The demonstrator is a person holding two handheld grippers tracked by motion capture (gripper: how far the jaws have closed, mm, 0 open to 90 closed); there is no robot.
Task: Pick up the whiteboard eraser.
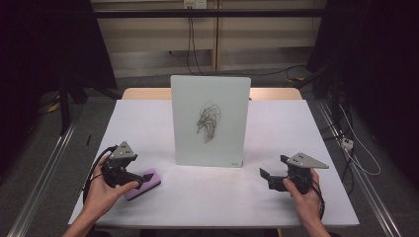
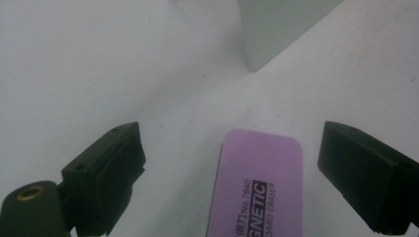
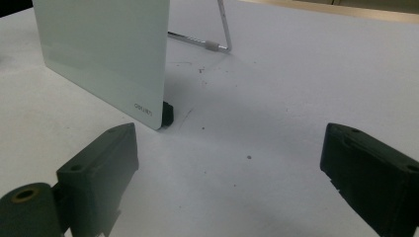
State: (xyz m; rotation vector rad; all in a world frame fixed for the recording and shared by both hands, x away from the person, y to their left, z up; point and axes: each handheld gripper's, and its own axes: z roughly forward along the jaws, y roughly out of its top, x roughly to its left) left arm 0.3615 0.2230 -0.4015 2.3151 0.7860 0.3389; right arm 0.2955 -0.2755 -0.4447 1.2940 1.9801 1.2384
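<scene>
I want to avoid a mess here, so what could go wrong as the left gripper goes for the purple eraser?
1. The left gripper stands open around the purple eraser, which lies off-centre toward one jaw; closing now may push it aside or pinch it askew.
2. The whiteboard stands upright on a thin wire prop; hard wiping at the scribble could tip it backward.
3. The right gripper is open and apart from the board, so nothing steadies it.

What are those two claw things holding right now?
Nothing. The left gripper stands open around the purple eraser without touching it; the right gripper is open over bare table.
</scene>
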